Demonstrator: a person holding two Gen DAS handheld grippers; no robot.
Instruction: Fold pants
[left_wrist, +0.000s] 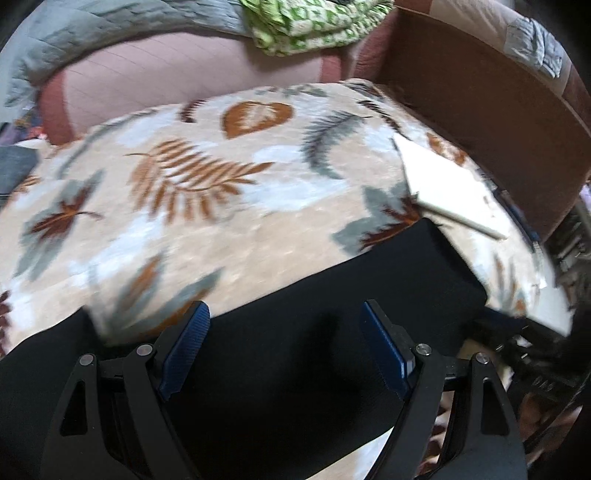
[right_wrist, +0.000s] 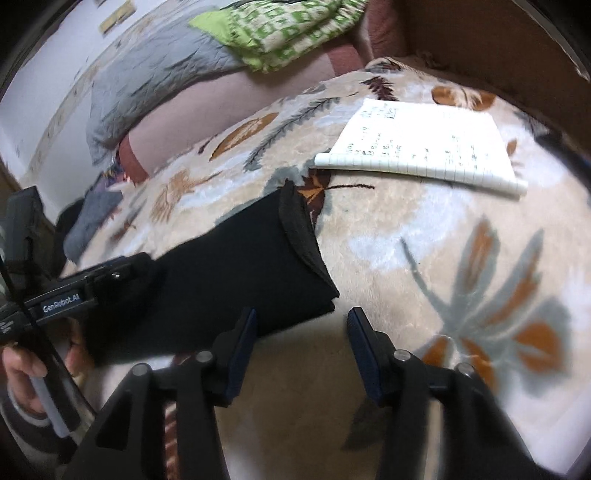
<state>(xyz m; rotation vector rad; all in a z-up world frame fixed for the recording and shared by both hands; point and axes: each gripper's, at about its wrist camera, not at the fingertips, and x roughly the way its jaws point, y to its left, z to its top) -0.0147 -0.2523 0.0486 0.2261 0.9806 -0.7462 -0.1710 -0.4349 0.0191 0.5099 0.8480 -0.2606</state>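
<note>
Black pants (right_wrist: 236, 266) lie folded on leaf-print blanket (left_wrist: 221, 240), notebook (right_wrist: 424, 151) nearby. Left gripper (left_wrist: 284, 314) jaws wide apart above pants; right gripper (right_wrist: 301, 317) jaws apart, holding nothing.

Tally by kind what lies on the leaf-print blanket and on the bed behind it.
Black pants: 1
Notebook: 1
Green checked cloth: 1
Grey quilt: 1
Total: 4

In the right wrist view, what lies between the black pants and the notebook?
Only a bare stretch of the leaf-print blanket separates the black pants from the notebook; nothing else lies there. The right wrist view shows this most clearly.
</note>
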